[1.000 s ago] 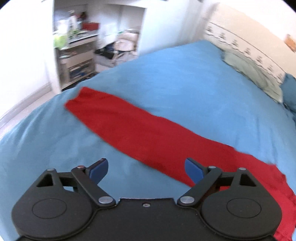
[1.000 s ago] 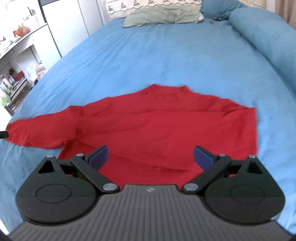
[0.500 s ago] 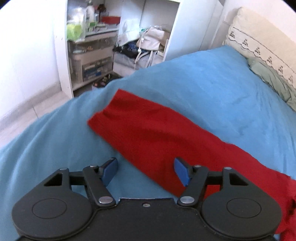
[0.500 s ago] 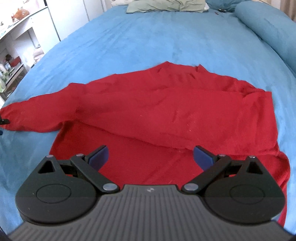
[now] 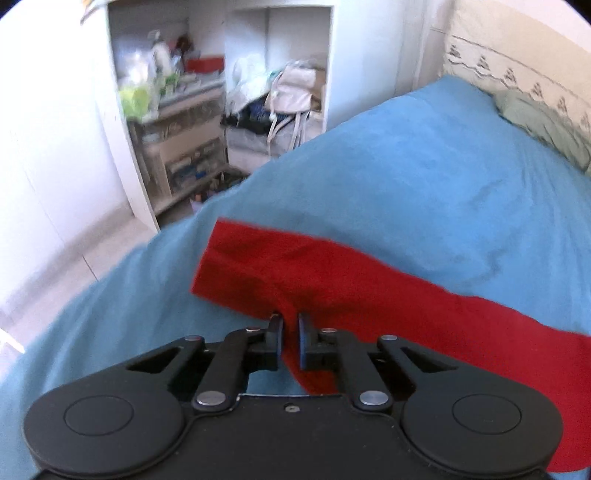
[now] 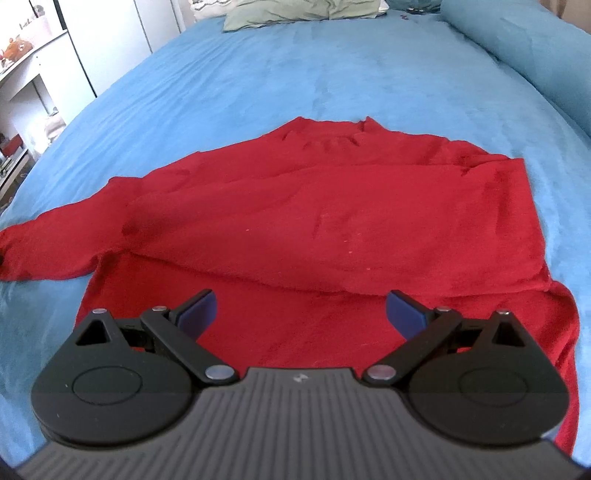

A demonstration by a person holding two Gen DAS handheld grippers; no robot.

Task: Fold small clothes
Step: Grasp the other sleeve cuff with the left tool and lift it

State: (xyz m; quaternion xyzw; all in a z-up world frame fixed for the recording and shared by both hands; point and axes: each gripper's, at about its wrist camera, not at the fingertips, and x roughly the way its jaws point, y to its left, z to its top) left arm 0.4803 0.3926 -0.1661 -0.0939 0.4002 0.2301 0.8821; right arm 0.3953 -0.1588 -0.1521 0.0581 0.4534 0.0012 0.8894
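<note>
Meanwhile, the left gripper (image 5: pixel 290 326) apparently pinches the long red knit sweater's sleeve (image 5: pixel 332 280) at lower centre on the blue bedspread (image 5: pixel 424 177), while the right gripper (image 6: pixel 301 312) hovers spread wide above the red sweater body (image 6: pixel 332 221).

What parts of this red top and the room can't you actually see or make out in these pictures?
- Red top: its near hem is hidden behind the right gripper, right wrist view.
- Sleeve: the pinched fabric is hidden between the left gripper jaws; the top's body is cut off by the right edge, left wrist view.
- Shelves: contents blurred, left wrist view.
- Pillow: cut off by the top edge, right wrist view.
</note>
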